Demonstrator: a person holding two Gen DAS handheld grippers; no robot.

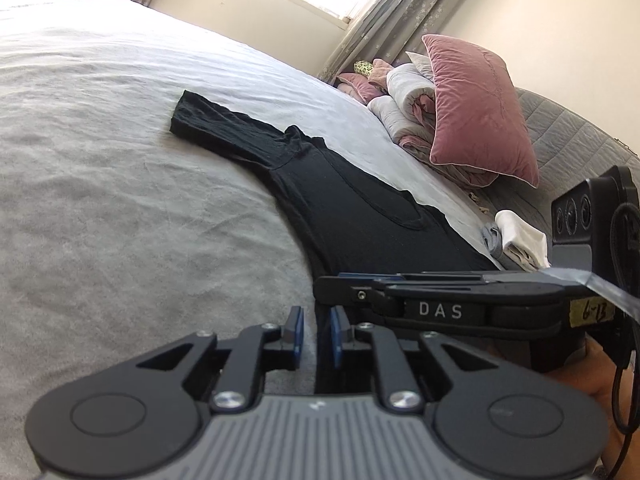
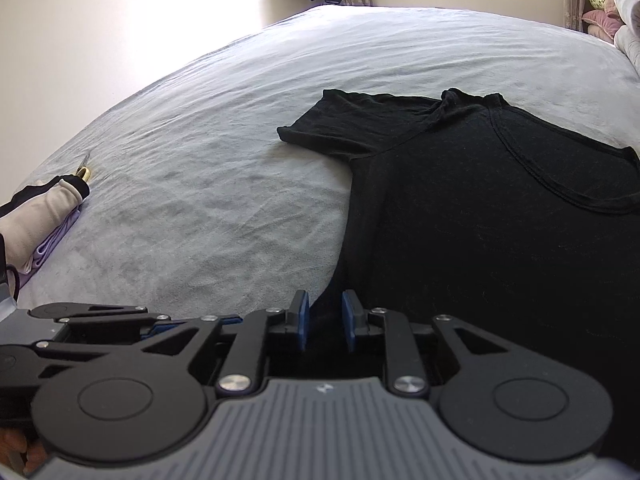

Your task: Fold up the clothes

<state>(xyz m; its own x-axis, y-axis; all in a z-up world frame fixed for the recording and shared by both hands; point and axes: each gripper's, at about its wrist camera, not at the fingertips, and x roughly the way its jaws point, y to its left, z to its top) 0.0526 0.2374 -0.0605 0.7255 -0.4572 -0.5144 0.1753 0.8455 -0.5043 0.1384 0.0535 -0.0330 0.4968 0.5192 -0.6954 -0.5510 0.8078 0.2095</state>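
Note:
A black short-sleeved T-shirt (image 1: 340, 200) lies flat on the grey bedsheet (image 1: 100, 160), with one sleeve stretched away from me and the neckline showing. My left gripper (image 1: 316, 332) sits low at the shirt's near edge. Its blue pads stand slightly apart, with the cloth's edge and some sheet visible in the gap. My right gripper (image 1: 326, 286) crosses just beyond it, seen side-on. In the right wrist view the right gripper (image 2: 325, 320) hovers over the shirt (image 2: 480, 220) hem, a narrow gap between its pads and black cloth in it. The left gripper (image 2: 236, 320) lies close on the left.
A pink pillow (image 1: 476, 108) leans on rolled quilts (image 1: 404, 96) at the bed's head. Folded white clothes (image 1: 520, 236) lie beyond the shirt. A cream and purple folded pile (image 2: 40, 216) and a small gold object (image 2: 84, 172) rest at the bed's left edge.

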